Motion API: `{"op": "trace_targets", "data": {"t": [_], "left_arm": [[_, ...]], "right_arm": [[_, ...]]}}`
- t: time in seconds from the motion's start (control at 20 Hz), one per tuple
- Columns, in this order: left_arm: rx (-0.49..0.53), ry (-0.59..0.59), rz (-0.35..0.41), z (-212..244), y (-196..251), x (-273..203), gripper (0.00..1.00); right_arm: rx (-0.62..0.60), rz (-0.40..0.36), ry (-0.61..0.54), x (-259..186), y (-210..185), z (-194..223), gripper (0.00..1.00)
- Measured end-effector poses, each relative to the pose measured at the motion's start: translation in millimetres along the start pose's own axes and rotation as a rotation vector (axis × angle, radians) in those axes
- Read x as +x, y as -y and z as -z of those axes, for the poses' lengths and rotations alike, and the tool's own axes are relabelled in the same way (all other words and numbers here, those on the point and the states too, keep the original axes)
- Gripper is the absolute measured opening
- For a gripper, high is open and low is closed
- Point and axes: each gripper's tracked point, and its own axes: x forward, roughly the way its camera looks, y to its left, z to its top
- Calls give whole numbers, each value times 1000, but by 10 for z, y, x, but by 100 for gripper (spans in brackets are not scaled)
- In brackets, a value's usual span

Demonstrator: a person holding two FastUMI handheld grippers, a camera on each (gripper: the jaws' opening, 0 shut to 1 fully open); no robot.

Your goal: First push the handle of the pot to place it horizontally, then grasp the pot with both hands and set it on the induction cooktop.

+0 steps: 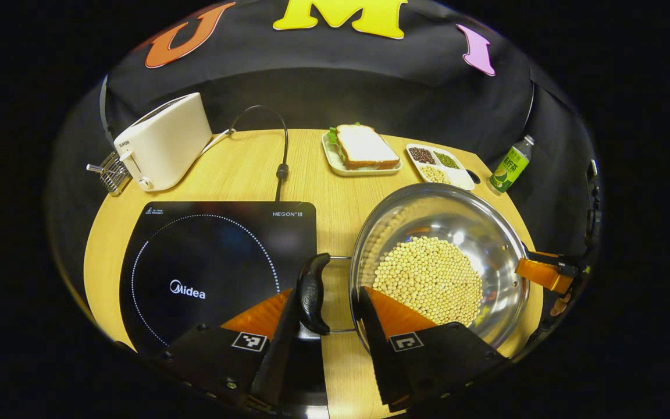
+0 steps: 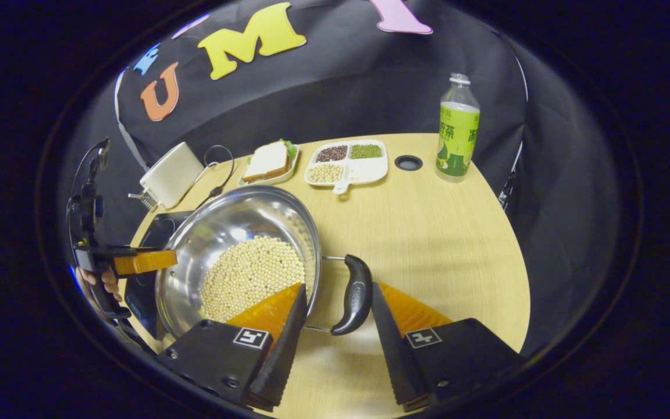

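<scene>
- I have the pot (image 1: 439,262), steel and part-filled with pale beans (image 1: 428,279), sitting on the wooden table (image 1: 335,192) just to the right of the induction cooktop (image 1: 218,267), not yet on it.
- My left gripper (image 1: 326,317) is spread wide, its fingers straddling the left handle (image 1: 313,294) and the pot's rim; I judge nothing is pinched yet.
- My right gripper (image 2: 338,311) is likewise spread around the right handle (image 2: 355,294), one finger over the bowl, one outside.
- Both handles look folded out level, so I take the step in hand to be the two-sided grasp.
- I want to close both sides together on the black grips, not the thin wire loops, so the pot cannot swing.
- Lift evenly and only just clear; a tilt would send the beans sliding.
- Carry it towards the dotted ring (image 1: 207,273) on the cooktop and centre it there.
- The cord (image 1: 281,169) and toaster (image 1: 163,142) lie behind the cooktop, off my path.
</scene>
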Motion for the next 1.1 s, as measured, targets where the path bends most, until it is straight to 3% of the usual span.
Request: {"op": "trace_targets", "data": {"t": [0.3, 0.5, 0.55, 0.6, 0.65, 0.7, 0.8, 0.85, 0.9, 0.95, 1.1], "left_arm": [[41, 27, 28, -47, -4, 35, 61], [41, 30, 32, -29, -11, 22, 59], [42, 22, 29, -16, 0, 4, 47], [46, 21, 27, 3, 3, 8, 65], [50, 18, 24, 20, 15, 1, 57], [63, 23, 21, 22, 16, -20, 65], [66, 34, 22, 20, 41, -34, 53], [64, 33, 26, 24, 60, -37, 53], [56, 33, 33, 38, 67, -39, 63], [56, 34, 38, 39, 72, -64, 53], [66, 65, 45, -19, 82, -195, 53]], "right_arm": [[86, -31, -40, 79, -28, 77, 67], [80, -37, -41, 74, -29, 88, 61], [80, -36, -40, 67, -29, 86, 60], [81, -36, -40, 56, -28, 88, 59], [83, -35, -41, 47, -32, 101, 58], [83, -33, -43, 33, -32, 115, 58], [87, -25, -51, 3, -16, 147, 57], [89, -22, -50, -9, -11, 154, 57], [91, -17, -48, -42, -3, 149, 57], [90, -12, -41, -84, -5, 142, 57], [87, 0, -22, -225, -44, 113, 57]]}}
